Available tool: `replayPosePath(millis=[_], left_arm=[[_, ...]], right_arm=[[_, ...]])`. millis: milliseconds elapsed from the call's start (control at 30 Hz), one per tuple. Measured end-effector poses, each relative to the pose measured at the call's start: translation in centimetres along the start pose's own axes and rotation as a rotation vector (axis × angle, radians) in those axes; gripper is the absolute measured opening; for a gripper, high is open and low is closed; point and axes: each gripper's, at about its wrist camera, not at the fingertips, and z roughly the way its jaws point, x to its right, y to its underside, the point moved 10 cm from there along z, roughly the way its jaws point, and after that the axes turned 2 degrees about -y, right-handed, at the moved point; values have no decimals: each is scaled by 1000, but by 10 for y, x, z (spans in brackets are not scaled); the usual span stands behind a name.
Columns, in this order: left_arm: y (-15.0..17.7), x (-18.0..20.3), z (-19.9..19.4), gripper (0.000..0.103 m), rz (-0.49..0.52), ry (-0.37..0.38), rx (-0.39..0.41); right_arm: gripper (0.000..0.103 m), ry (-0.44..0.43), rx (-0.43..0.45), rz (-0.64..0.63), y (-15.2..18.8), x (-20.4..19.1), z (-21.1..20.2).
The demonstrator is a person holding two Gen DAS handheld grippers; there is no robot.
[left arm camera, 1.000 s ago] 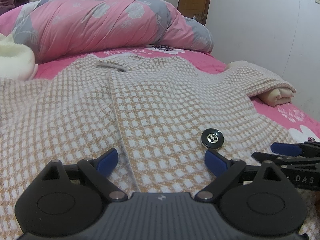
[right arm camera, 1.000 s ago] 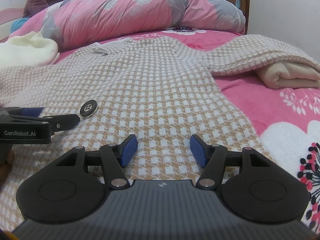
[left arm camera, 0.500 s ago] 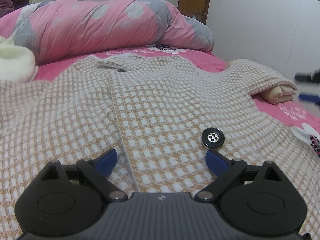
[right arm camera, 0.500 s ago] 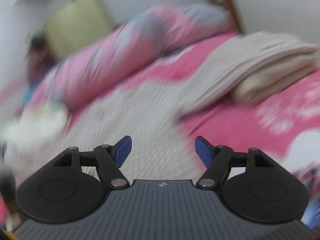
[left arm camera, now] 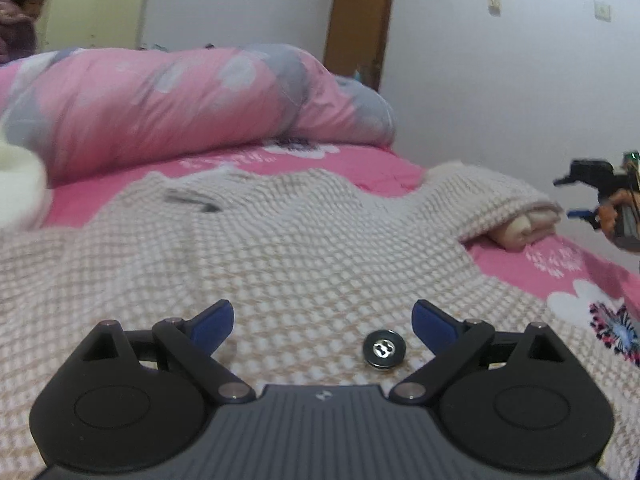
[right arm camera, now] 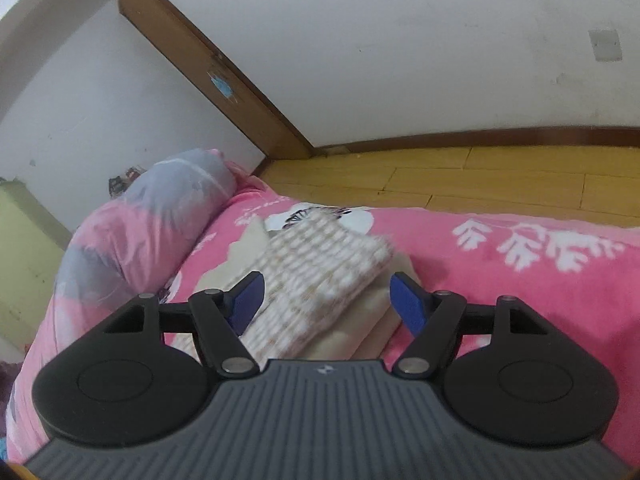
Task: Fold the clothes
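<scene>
- My left tongs [left arm camera: 322,322] hang spread above the beige-and-white checked knit cardigan [left arm camera: 280,248], its black round button [left arm camera: 384,349] between the pads.
- My right tongs [right arm camera: 327,300], spread and just widened, straddle the cardigan's folded checked sleeve [right arm camera: 320,276] without pinching.

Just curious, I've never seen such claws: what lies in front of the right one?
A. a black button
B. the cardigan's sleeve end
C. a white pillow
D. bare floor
B: the right claw stands open at the checked sleeve end on the pink bed sheet.

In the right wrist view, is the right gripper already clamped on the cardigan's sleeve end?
No: the right gripper has its blue pads spread apart, with the checked sleeve end lying on the bed beyond and between them, unpinched.
</scene>
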Motion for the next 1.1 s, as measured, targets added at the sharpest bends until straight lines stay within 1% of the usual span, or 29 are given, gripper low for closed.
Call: replayPosePath(millis=[67, 100, 233, 300, 333, 367, 467, 567, 667, 733, 833, 967, 1000, 1100], left_arm=[[7, 4, 10, 97, 15, -9, -34], [11, 6, 15, 97, 22, -13, -50], [16, 8, 23, 98, 31, -19, -73], [20, 9, 24, 99, 38, -24, -82], [22, 11, 23, 99, 42, -28, -85], [23, 11, 24, 100, 46, -30, -87], [25, 13, 26, 100, 53, -35, -92], [26, 12, 27, 101, 49, -32, -96], [26, 11, 27, 101, 46, -29, -96], [26, 11, 27, 101, 45, -28, -94], [26, 11, 27, 101, 38, -22, -93], [22, 7, 22, 101, 12, -5, -82], [20, 6, 20, 99, 1, 2, -76], [13, -7, 2, 99, -83, 32, -37]], right_arm=[[65, 5, -14, 5, 0, 3, 11], [61, 12, -24, 6, 1, 4, 17], [50, 35, -51, -3, 1, 9, 34], [32, 35, -44, -22, -3, 7, 36], [26, 30, -39, -27, -5, 7, 35], [16, 23, -32, -29, -9, 7, 32], [13, -5, 4, -54, -19, -1, 22], [12, -49, 48, -102, -29, -23, 6], [11, -134, 93, -149, -38, -58, -14], [11, -205, 111, -181, -41, -91, -29], [11, -308, 115, -262, -37, -150, -51], [11, -452, 88, -349, -14, -233, -76], [11, -490, 77, -366, -5, -254, -82], [11, -597, 39, -420, 27, -314, -98]])
